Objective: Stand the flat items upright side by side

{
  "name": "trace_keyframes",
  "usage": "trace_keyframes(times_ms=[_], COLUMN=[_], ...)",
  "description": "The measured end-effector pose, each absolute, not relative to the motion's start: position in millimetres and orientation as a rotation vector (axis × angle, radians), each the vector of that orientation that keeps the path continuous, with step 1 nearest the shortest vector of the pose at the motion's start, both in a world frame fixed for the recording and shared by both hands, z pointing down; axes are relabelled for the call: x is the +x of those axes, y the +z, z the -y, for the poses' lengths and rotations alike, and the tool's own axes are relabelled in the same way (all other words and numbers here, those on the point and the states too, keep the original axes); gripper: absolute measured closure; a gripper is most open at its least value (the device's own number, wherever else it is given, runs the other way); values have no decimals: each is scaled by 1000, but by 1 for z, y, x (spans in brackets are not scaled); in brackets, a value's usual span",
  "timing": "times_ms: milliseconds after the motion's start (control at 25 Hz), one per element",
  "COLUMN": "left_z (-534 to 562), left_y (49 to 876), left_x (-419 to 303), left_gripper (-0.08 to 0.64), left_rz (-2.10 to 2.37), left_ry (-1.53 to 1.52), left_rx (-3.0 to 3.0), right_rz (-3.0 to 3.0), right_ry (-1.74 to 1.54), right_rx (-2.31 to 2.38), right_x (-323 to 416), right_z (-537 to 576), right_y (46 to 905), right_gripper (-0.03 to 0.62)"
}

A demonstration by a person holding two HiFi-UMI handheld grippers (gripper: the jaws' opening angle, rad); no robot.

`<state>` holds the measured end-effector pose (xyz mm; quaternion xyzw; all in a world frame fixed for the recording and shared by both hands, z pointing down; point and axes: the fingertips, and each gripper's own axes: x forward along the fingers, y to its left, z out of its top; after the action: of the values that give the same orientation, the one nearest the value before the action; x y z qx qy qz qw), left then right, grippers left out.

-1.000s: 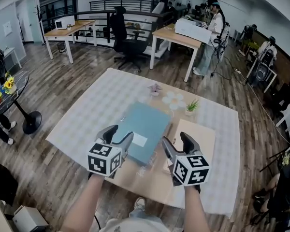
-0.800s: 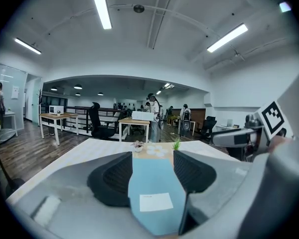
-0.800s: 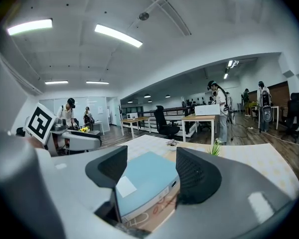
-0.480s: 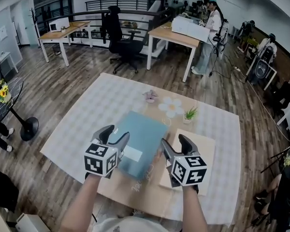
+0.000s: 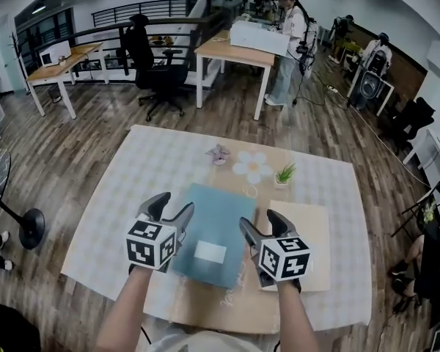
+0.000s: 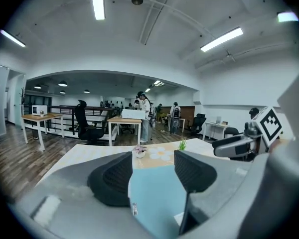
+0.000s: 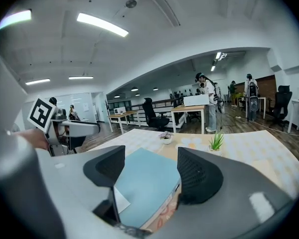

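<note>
The blue folder [image 5: 216,229] lies flat on the tabletop [image 5: 132,174]. The left gripper [image 5: 174,205] is at its left edge, jaws wide apart. The right gripper [image 5: 258,221] is at its right edge. Its jaws have just been opening, and the folder shows between them, not squeezed.

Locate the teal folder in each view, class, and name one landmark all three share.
Head view: teal folder flat at lower centre.
Left gripper view: bottom centre, between the left tool's open jaws.
Right gripper view: bottom centre, between the right tool's open jaws.
Shared landmark: small green plant beyond the folder.
</note>
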<state>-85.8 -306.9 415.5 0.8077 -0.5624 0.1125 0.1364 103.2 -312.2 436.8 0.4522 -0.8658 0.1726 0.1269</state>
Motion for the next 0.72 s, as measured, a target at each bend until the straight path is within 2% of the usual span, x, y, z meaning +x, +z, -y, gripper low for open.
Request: trace_keyframes(times_ms=[280,720], left_z=[330,332], left_y=[438,519], left_x=[-95,-101], left_gripper=[284,281], left_rz=[1442,1244], left_ry=[378,538], left_rx=[2425,2365], right_rz=[2406,2270], right_ry=[626,840], right_rx=[1411,1443], right_x=[90,95], right_z=[316,315], right_y=[466,520], right_gripper=[259,256])
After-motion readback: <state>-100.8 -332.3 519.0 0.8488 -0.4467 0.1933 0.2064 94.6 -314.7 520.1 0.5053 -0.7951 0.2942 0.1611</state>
